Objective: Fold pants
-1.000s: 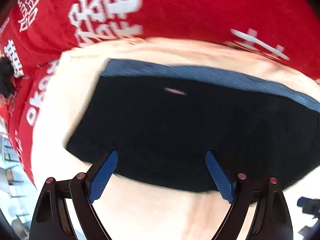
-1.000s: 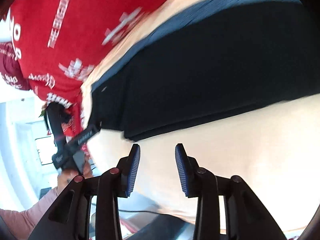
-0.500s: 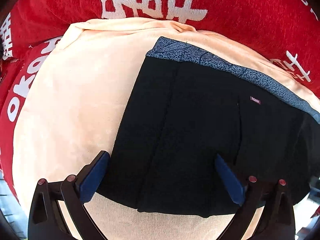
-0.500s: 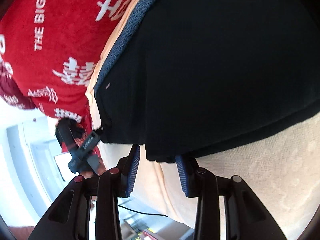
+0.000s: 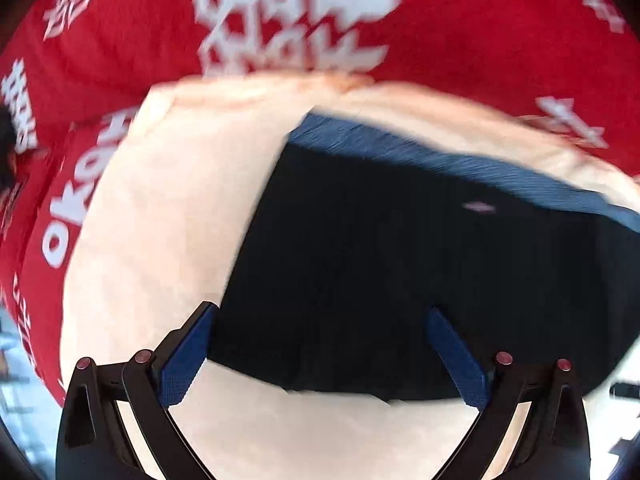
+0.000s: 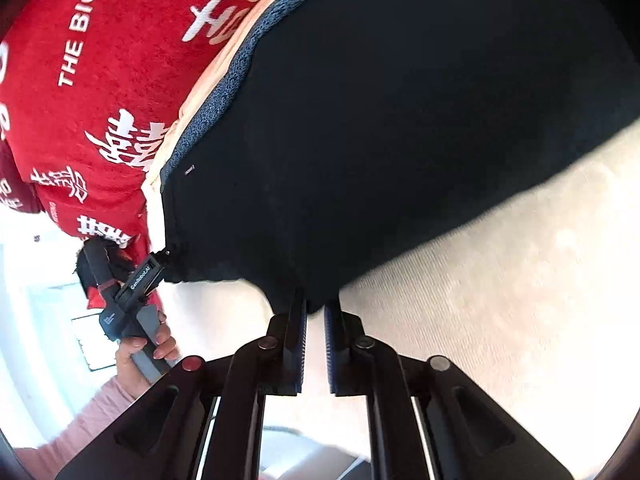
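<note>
Black pants [image 5: 400,264] with a blue patterned waistband [image 5: 460,164] lie folded on a cream cloth [image 5: 168,208]. My left gripper [image 5: 320,344] is wide open, with its fingers over the pants' near edge. In the right wrist view the pants [image 6: 400,128] fill the upper frame. My right gripper [image 6: 315,312] is shut on the pants' near hem, which is pinched between the blue pads [image 6: 301,344]. The left gripper [image 6: 136,284] also shows there, with its tip at the pants' left corner.
A red blanket with white lettering [image 5: 300,20] lies beyond and left of the cream cloth, and also shows in the right wrist view [image 6: 100,80]. The person's hand [image 6: 148,344] holds the left gripper's handle. Bright floor shows at lower left [image 6: 48,320].
My right gripper has closed from half open onto the pants' near hem. My left gripper stays wide open and has shifted; its view is blurred by motion.
</note>
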Demonstrator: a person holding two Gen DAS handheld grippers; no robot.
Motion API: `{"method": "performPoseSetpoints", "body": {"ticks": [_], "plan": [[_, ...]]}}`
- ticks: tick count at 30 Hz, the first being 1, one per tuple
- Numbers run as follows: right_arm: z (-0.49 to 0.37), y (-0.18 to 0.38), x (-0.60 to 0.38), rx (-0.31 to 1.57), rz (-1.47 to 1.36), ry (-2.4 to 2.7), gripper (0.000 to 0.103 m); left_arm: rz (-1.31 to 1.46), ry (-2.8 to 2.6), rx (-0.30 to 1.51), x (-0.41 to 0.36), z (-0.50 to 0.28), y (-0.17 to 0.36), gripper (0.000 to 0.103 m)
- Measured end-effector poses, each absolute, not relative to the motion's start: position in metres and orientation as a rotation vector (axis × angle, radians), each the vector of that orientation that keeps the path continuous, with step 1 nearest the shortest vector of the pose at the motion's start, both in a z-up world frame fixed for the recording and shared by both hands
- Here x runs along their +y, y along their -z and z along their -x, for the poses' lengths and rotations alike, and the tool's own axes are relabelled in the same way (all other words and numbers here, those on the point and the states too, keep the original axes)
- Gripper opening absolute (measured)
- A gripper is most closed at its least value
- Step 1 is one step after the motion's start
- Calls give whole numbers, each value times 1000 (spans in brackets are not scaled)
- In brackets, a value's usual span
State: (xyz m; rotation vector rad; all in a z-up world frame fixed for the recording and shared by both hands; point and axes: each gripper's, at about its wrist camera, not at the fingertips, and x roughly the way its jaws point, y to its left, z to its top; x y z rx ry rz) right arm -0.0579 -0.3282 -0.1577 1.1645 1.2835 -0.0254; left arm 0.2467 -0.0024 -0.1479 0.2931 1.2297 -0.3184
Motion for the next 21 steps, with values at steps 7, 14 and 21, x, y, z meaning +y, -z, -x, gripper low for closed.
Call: {"method": "performPoseSetpoints", "body": {"ticks": [7, 14, 21], "plan": [[53, 90, -381, 1249, -734, 119, 21, -333, 419, 1146, -92, -200, 123, 103], [31, 105, -409, 1297, -652, 148, 21, -364, 252, 1116, -72, -218, 116, 103], [79, 132, -409, 1439, -693, 181, 21, -337, 126, 1167, -9, -227, 107, 103]]}}
